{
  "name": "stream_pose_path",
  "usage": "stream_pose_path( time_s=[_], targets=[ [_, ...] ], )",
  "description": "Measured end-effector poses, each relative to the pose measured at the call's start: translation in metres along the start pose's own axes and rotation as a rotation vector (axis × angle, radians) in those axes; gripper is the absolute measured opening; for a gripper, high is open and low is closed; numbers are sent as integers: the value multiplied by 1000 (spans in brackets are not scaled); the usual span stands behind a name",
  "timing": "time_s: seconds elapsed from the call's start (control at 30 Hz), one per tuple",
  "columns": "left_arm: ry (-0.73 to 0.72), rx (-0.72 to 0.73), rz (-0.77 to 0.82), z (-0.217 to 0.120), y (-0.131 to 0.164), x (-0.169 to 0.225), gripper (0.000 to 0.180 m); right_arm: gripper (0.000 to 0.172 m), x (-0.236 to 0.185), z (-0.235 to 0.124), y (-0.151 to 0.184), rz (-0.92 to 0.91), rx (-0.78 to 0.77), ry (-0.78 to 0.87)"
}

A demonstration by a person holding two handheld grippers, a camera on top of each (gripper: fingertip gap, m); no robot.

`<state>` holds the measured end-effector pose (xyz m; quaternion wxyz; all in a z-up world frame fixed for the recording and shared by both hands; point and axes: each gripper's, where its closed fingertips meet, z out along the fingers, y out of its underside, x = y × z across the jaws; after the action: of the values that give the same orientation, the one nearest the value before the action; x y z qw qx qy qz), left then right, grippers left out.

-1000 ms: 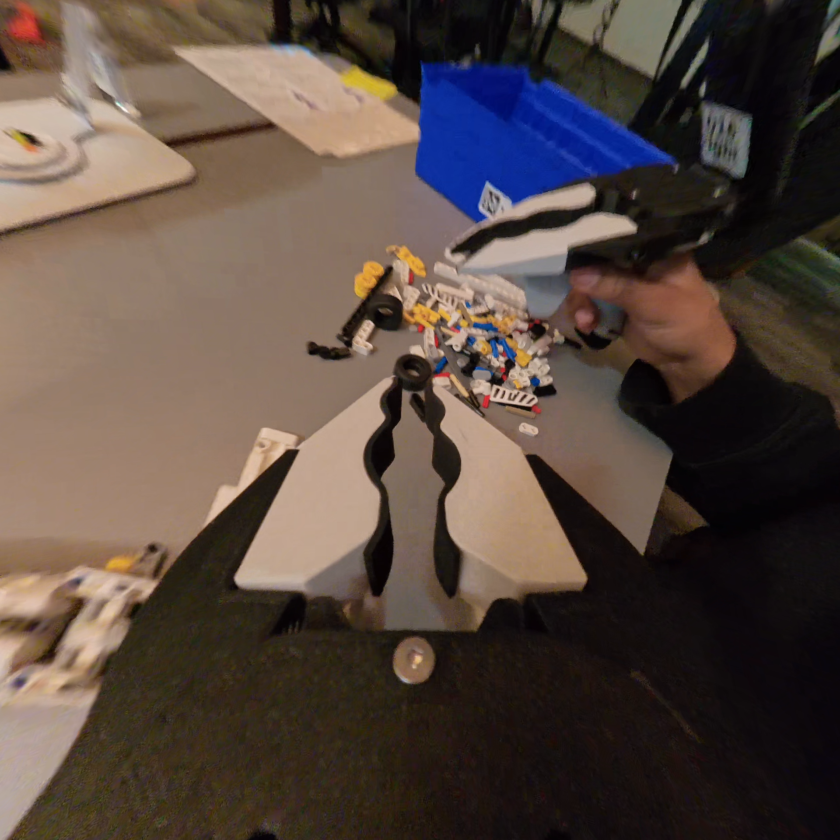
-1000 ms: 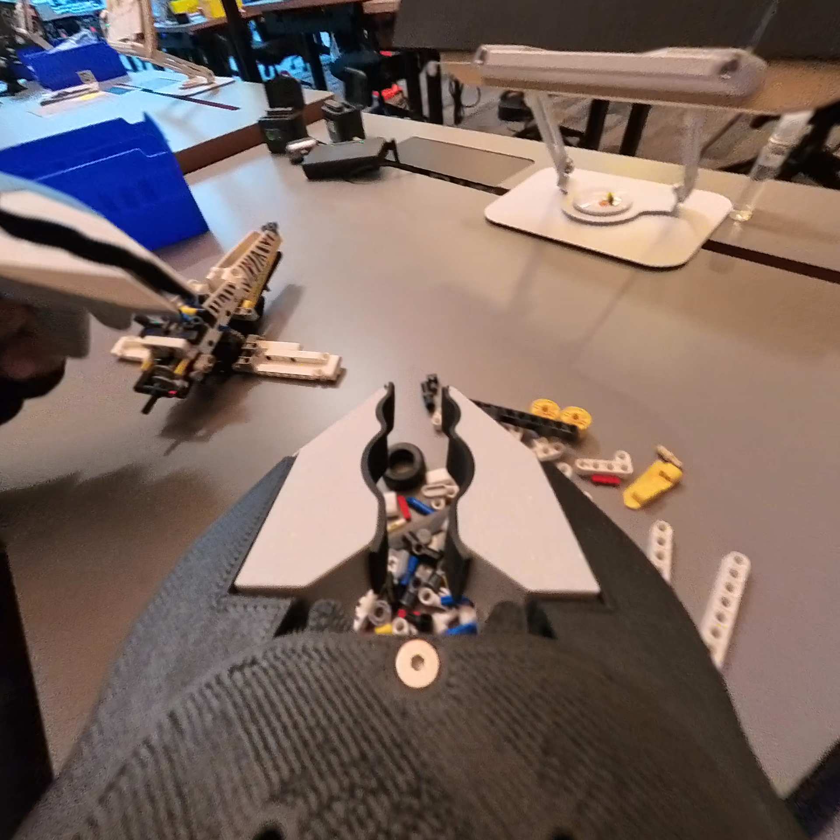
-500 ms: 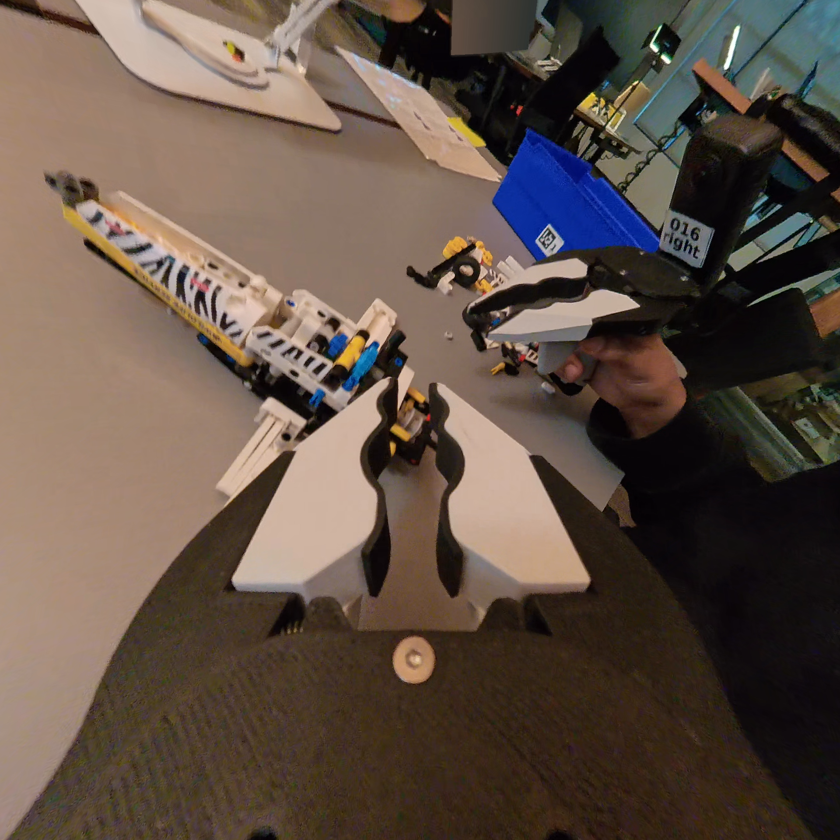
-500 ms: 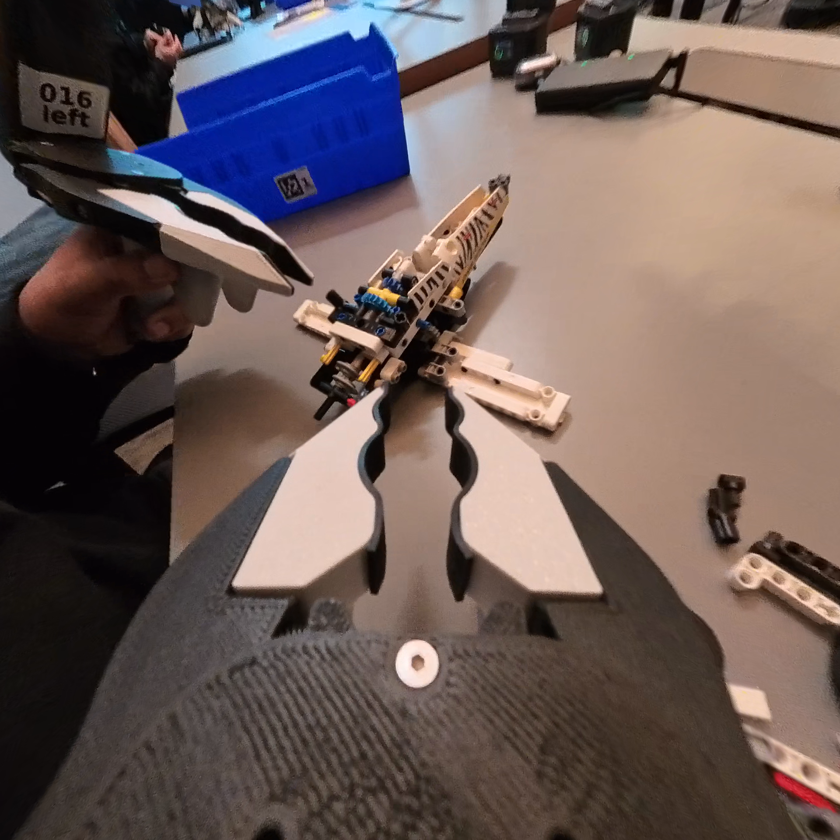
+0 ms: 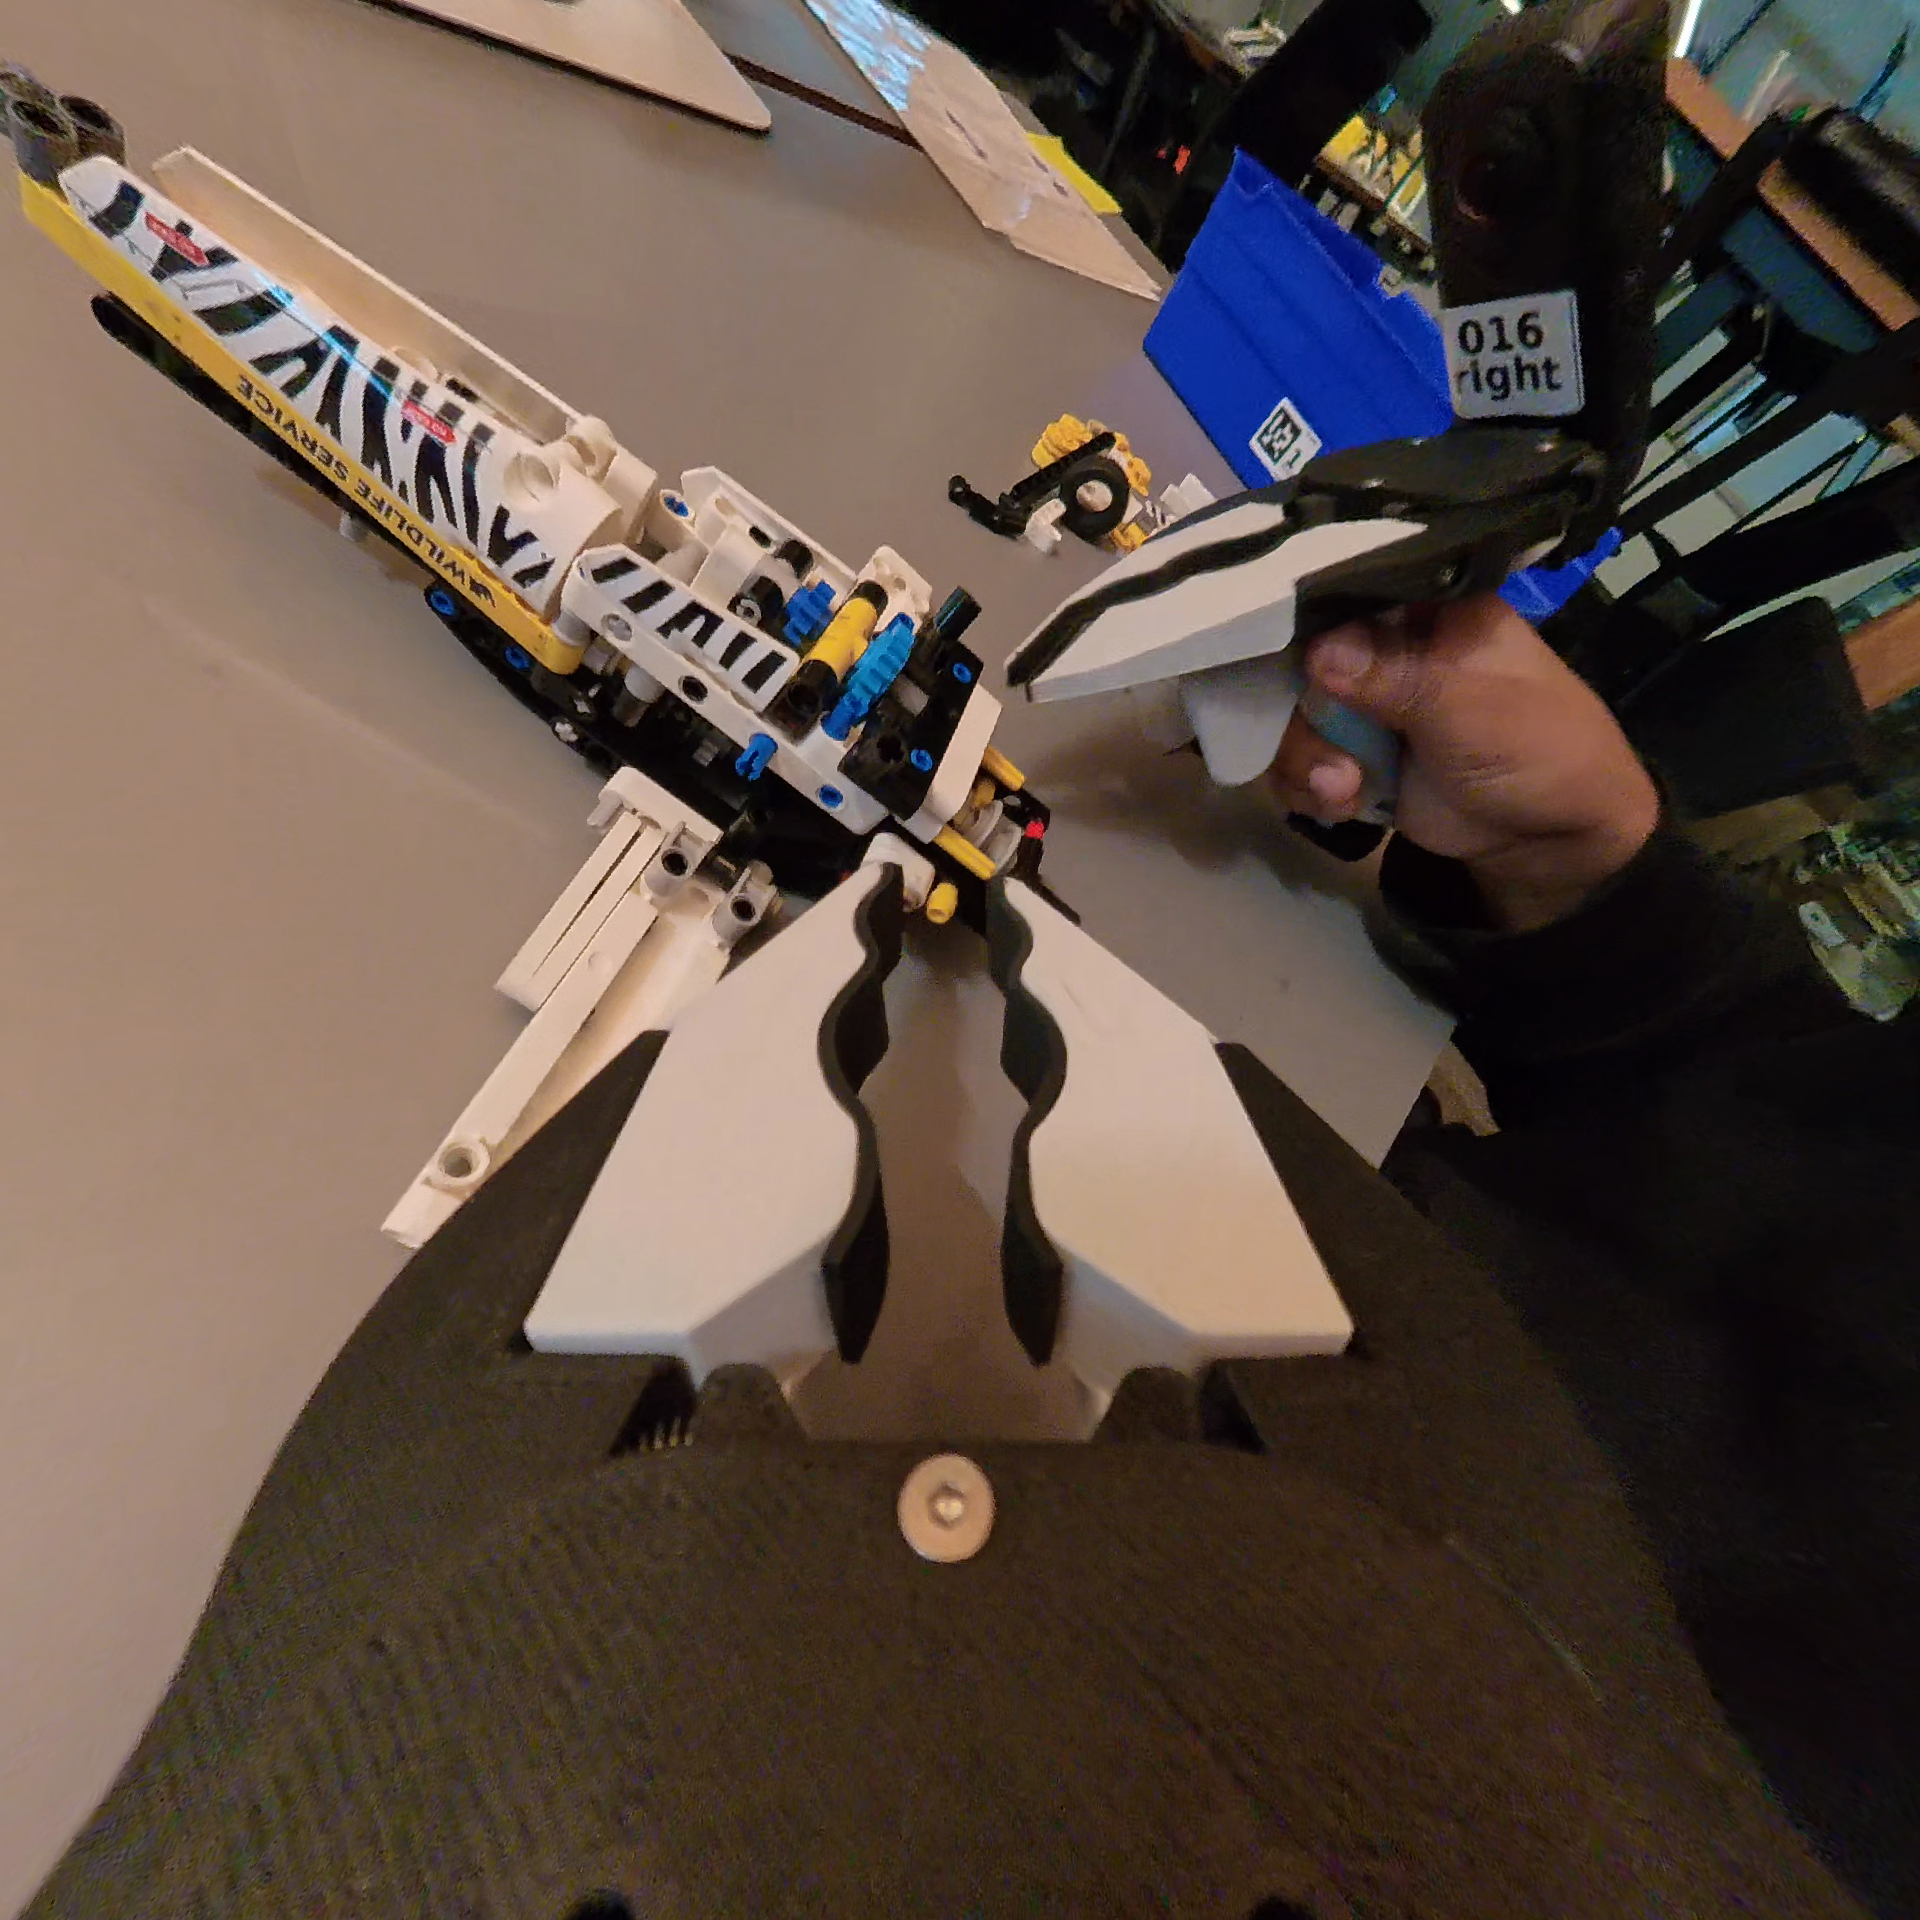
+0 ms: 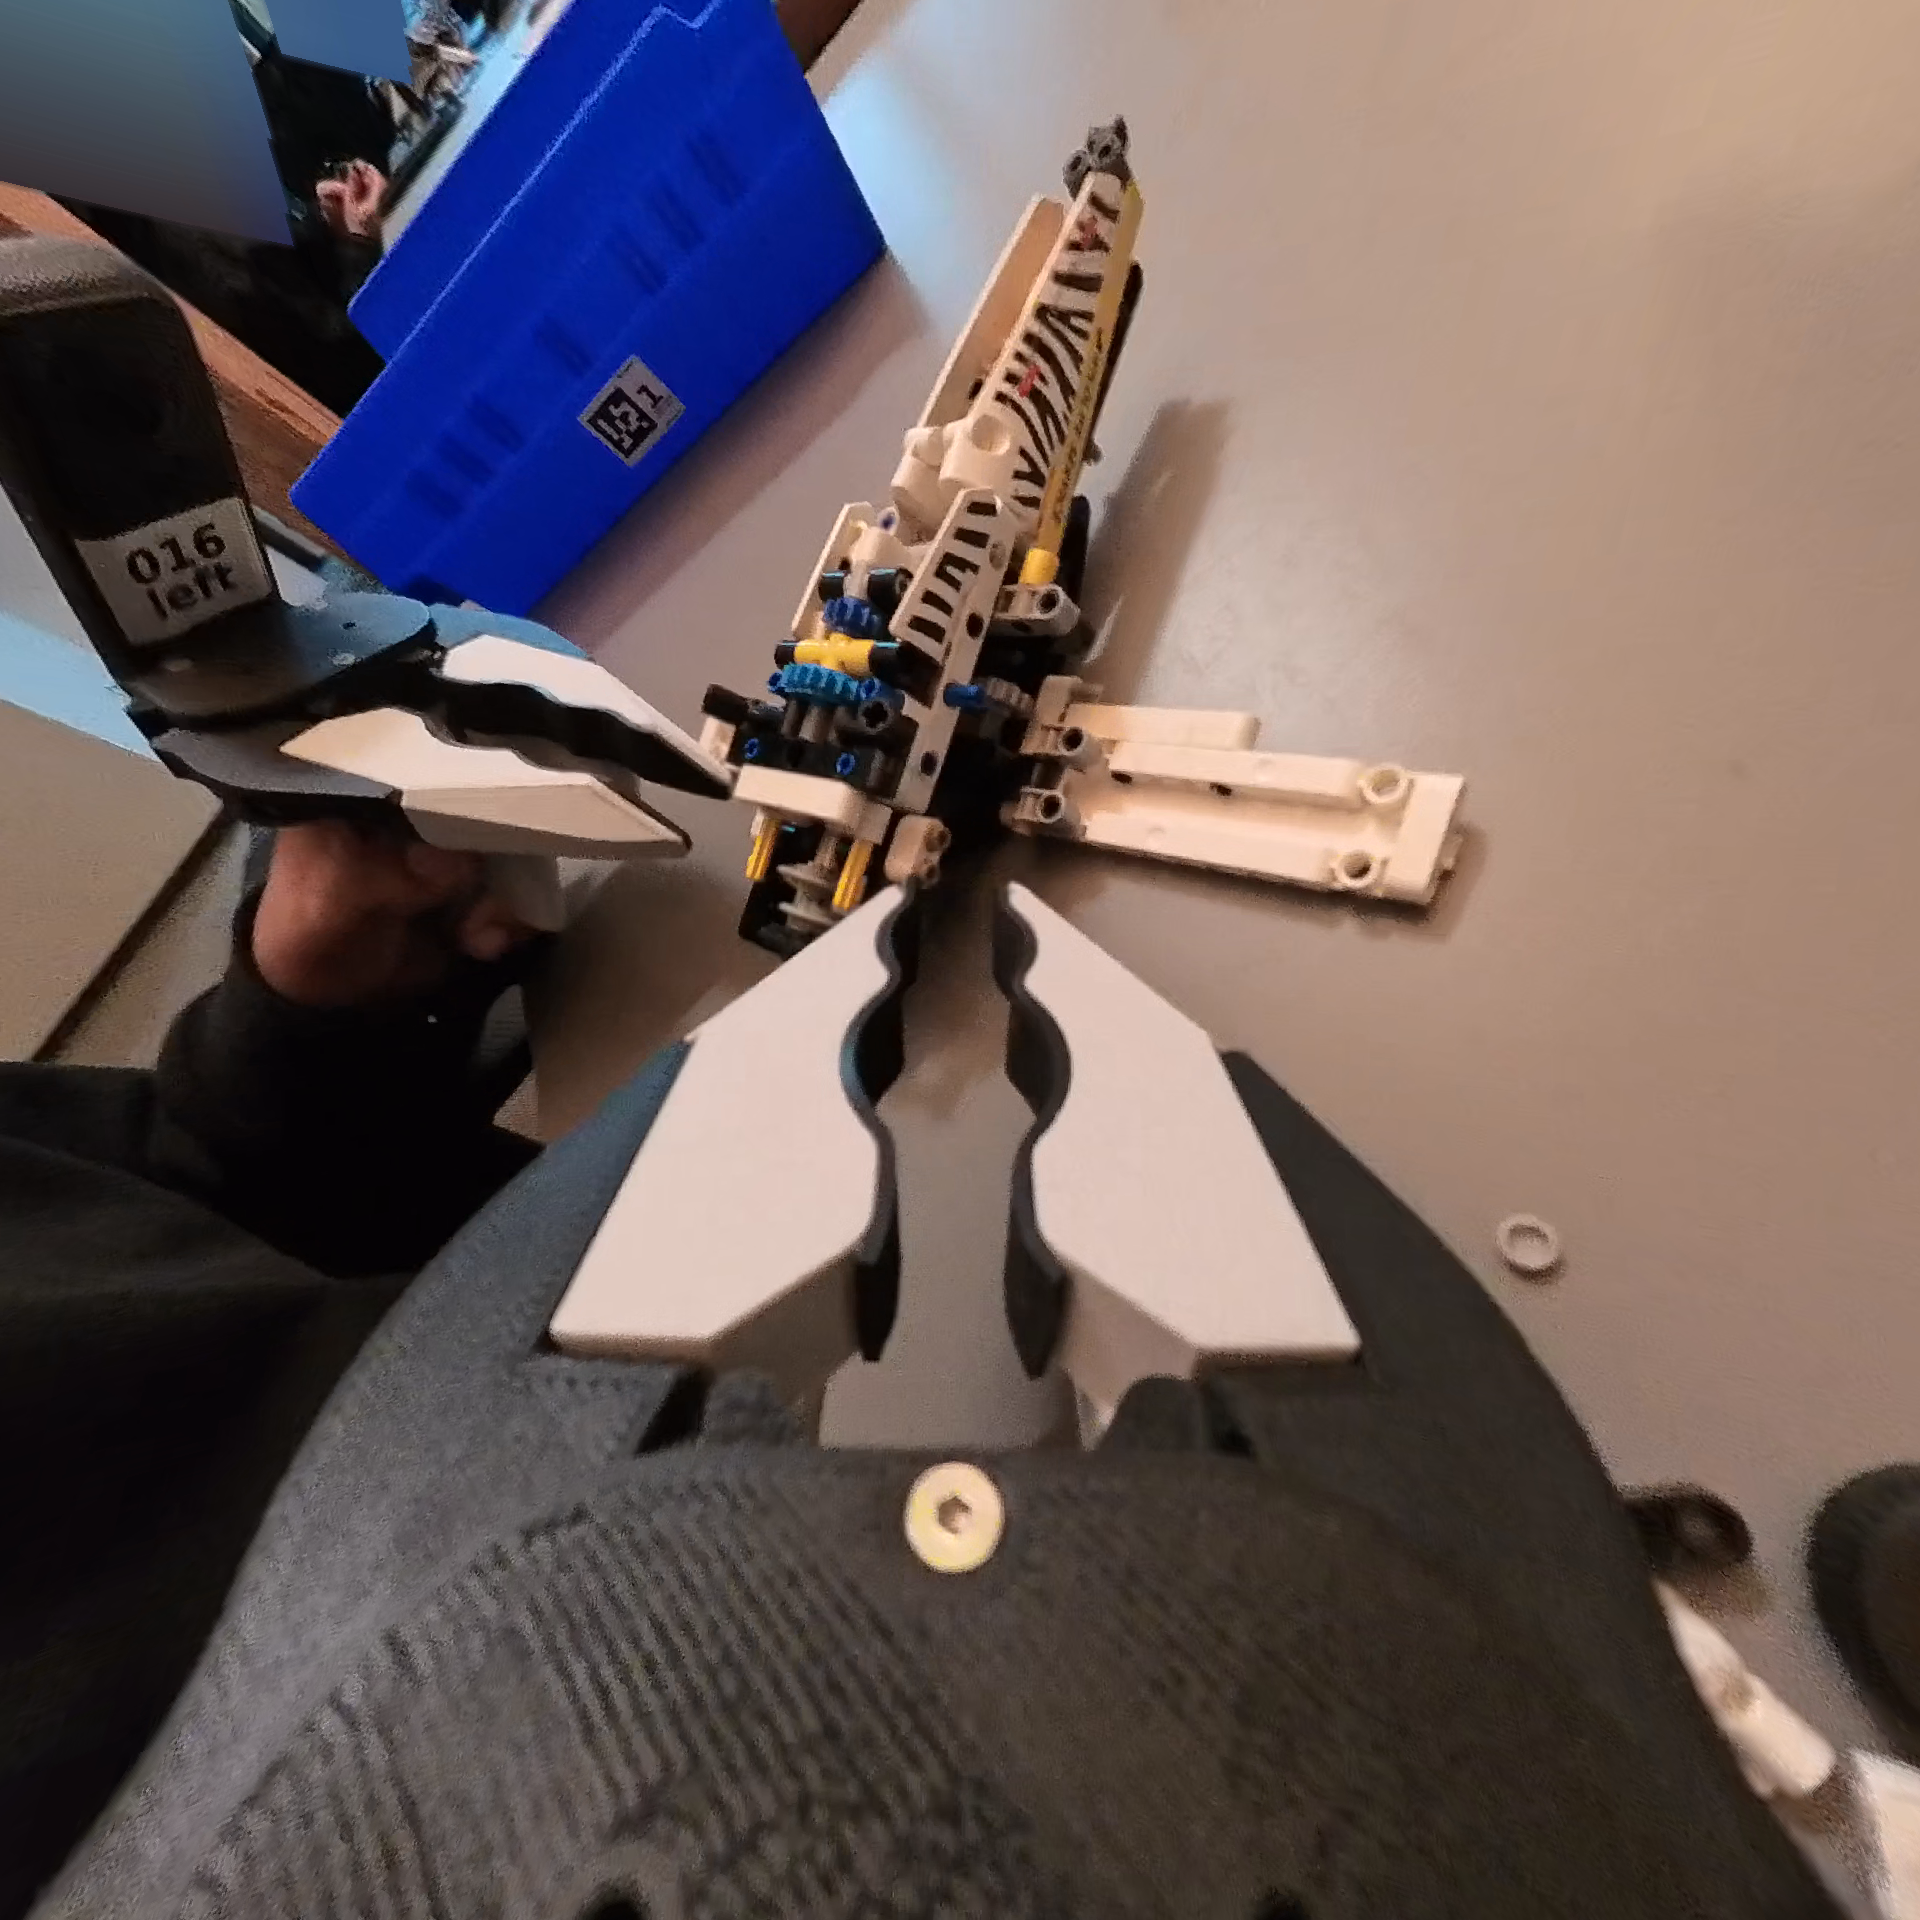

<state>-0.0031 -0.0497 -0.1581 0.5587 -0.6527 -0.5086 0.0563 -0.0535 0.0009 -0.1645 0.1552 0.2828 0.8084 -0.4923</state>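
A white, yellow and black brick-built model (image 5: 644, 582) with zebra stripes lies on the grey table (image 5: 208, 831). It also shows in the right wrist view (image 6: 966, 582), with a white blade part (image 6: 1247, 800) sticking out to its side. My left gripper (image 5: 943, 894) is open with a narrow gap. Its tips are at the model's near end, where a yellow pin (image 5: 940, 902) shows between them, unpressed. In the right wrist view the left gripper (image 6: 696, 805) has its upper fingertip against the model's white corner. My right gripper (image 6: 956, 899) is open with a narrow gap and holds nothing. It hovers just off the same end (image 5: 1023, 675).
A blue bin (image 5: 1288, 332) stands at the far right, with loose small pieces (image 5: 1081, 488) in front of it. A small white ring (image 6: 1527, 1244) and a black tyre (image 6: 1870, 1600) lie near the right gripper. The table edge (image 5: 1403, 1039) is close on the right. Spacing between my two grippers at the tips: around 8 cm.
Both grippers have swung away from the pile of loose pieces and closed in on the model's end. The right jaws have narrowed. The left jaws have widened a little.
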Motion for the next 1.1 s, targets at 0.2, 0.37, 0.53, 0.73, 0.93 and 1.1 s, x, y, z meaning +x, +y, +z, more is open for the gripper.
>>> stream_pose_path(
  time_s=[0.2,0.37,0.53,0.73,0.93,1.1],
  targets=[
    [16,-36,-37,4,10,1,7,18,-7,4,15,95,-46,-56],
    [66,-9,-210,4,10,-4,5,23,-14,14,19,120,-58,-107],
    [176,21,-401,4,9,-5,13,19,-14,18,23,116,-73,-120],
    [210,-52,-426,19,17,6,7,13,-18,19,22,135,-72,-165],
    [232,-30,-471,19,13,4,8,8,-20,22,23,127,-66,-180],
    [239,-19,-492,18,12,3,9,8,-22,23,23,120,-68,-185]
  ],
)
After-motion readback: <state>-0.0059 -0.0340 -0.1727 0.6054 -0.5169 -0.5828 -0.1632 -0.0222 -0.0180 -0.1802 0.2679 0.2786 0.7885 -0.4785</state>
